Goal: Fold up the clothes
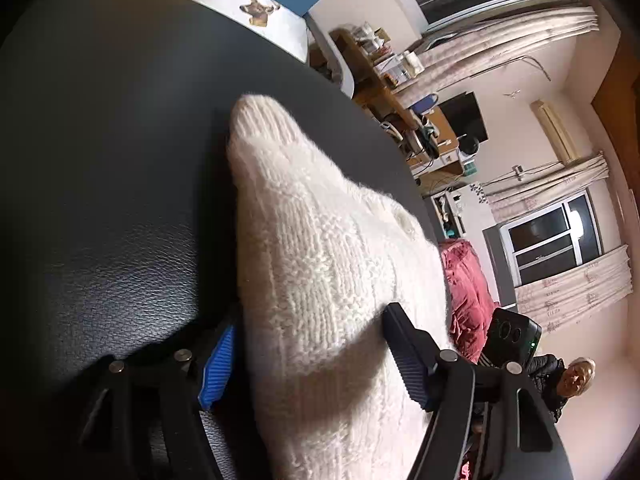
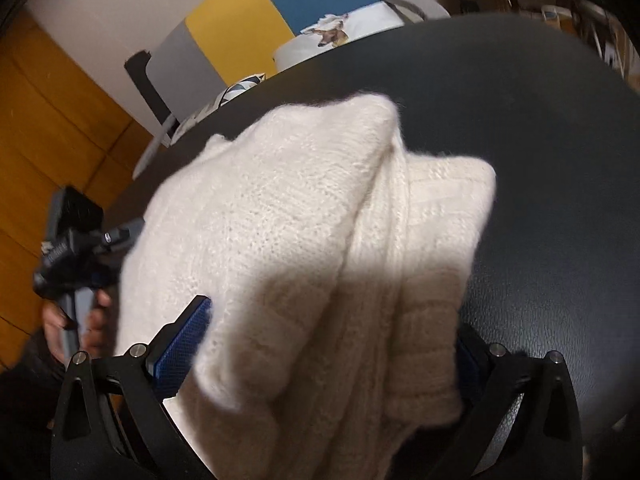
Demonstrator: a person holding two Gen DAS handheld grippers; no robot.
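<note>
A cream knitted sweater [image 1: 320,264] lies bunched on a black leather surface [image 1: 104,184]. In the left wrist view my left gripper [image 1: 308,356] has its blue-padded fingers [image 1: 218,364] on either side of a thick fold of the sweater, closed on it. In the right wrist view the sweater [image 2: 304,240] fills the middle, folded in layers, and my right gripper [image 2: 320,344] clamps a thick bundle of it between its blue pads [image 2: 184,344]. The left gripper [image 2: 76,248] shows there at the left, held by a hand.
The black surface [image 2: 540,168] extends far and right. A white pillow with a deer print [image 1: 256,4] lies beyond it. A red blanket [image 1: 468,292], a cluttered desk [image 1: 400,92], windows and a seated person [image 1: 568,380] are in the room.
</note>
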